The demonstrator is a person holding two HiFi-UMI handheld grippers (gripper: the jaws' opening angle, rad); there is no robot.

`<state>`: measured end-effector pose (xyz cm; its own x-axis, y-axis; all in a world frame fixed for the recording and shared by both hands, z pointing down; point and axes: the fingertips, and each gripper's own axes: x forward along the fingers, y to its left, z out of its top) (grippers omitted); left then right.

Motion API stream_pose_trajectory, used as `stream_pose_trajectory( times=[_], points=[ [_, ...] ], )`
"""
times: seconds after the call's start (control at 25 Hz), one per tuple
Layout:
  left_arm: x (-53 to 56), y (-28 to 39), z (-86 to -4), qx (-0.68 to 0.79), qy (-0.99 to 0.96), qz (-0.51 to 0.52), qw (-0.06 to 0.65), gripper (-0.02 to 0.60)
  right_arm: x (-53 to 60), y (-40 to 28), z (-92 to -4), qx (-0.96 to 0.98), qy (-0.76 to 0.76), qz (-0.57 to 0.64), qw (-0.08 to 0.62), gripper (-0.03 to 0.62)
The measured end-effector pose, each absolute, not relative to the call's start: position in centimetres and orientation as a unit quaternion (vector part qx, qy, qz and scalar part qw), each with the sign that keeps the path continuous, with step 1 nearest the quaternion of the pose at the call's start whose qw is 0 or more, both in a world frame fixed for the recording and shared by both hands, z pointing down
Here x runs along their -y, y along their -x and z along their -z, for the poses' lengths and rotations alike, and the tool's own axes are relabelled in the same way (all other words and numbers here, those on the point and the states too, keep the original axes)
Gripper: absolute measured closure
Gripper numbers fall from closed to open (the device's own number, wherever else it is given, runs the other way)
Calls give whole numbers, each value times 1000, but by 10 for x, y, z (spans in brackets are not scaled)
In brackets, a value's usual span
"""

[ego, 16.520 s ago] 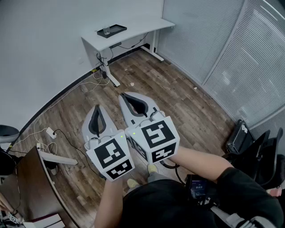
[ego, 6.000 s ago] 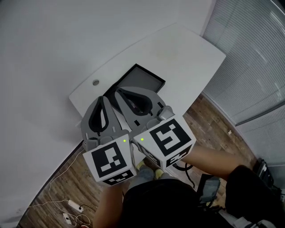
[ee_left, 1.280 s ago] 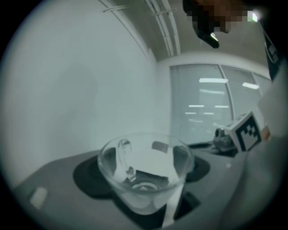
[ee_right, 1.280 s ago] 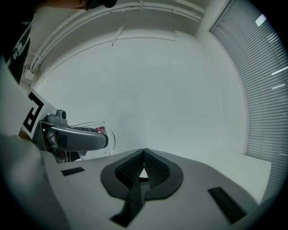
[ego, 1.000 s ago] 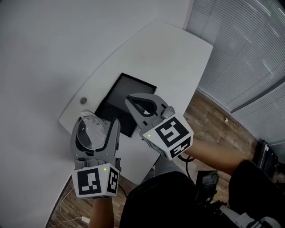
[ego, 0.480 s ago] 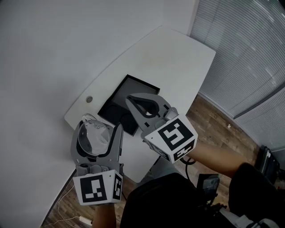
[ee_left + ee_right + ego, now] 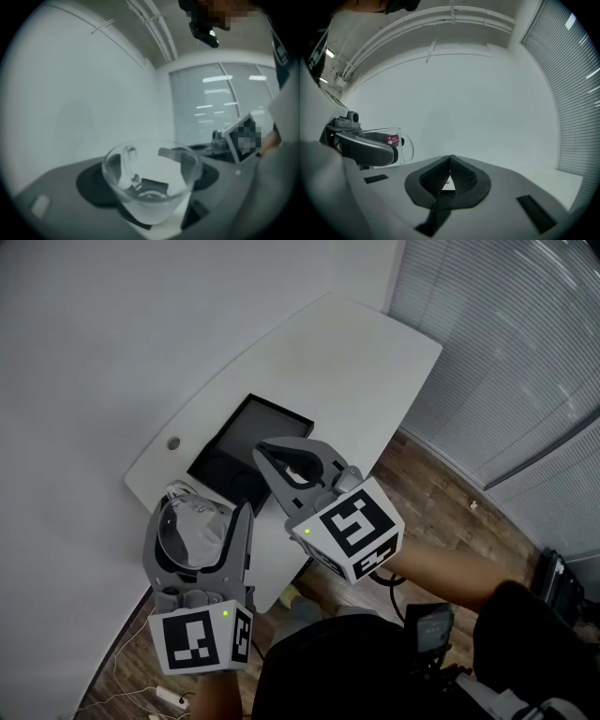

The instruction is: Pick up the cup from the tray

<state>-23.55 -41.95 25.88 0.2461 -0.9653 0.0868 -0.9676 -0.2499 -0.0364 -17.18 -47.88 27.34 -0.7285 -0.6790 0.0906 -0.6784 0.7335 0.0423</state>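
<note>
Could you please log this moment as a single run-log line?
left gripper: shut on cup, off tray | right gripper: shut, empty | tray: on desk

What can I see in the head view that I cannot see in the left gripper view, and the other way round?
Only the head view: the black tray on the white table, the wooden floor, and the right gripper with its jaws together. Only the left gripper view: the ceiling of the room. Both: the glass cup held between the jaws of the left gripper.
</note>
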Motion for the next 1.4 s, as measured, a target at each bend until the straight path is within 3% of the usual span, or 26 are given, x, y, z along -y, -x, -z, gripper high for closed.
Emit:
stream_pose_trajectory(
  times=[0.76,1.4],
  points=[
    [280,136,-234,638,-769,-25,-13,167,340,83,-241,945,-326,26,14,583],
    [210,130,-224,656,-754,-26,-12,167,274,73,-224,952,-306,26,-1,583]
  ],
)
